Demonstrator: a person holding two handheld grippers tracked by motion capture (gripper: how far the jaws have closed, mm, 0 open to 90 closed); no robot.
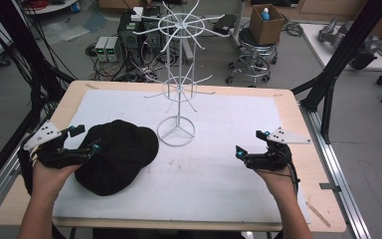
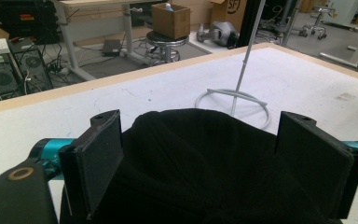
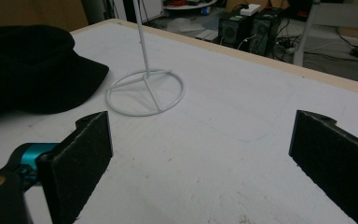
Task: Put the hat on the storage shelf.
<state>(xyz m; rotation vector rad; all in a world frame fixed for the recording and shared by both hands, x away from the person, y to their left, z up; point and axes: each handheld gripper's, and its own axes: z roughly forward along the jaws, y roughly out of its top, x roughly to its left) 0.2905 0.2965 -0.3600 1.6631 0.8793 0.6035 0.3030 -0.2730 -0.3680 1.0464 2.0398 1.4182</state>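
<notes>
A black hat (image 1: 119,154) lies on the left part of the white mat (image 1: 219,169), close to the round base of a white wire rack (image 1: 179,74). My left gripper (image 1: 86,139) is at the hat's left edge, jaws wide apart. In the left gripper view the hat (image 2: 205,163) bulges up between the two pads (image 2: 98,158) of the left gripper (image 2: 200,126), and the cloth does not look pinched. My right gripper (image 1: 250,143) hovers open over the bare mat on the right. The right gripper view has the right gripper (image 3: 203,126) with nothing between its pads, the hat (image 3: 28,65) far left and the rack's base (image 3: 144,91) ahead.
The rack's thin arms spread out over the middle back of the table (image 1: 288,99). Beyond the table stand a stool with a cardboard box (image 1: 266,22) and computer units (image 1: 129,35) on the floor. Black frame posts (image 1: 338,59) rise at the right.
</notes>
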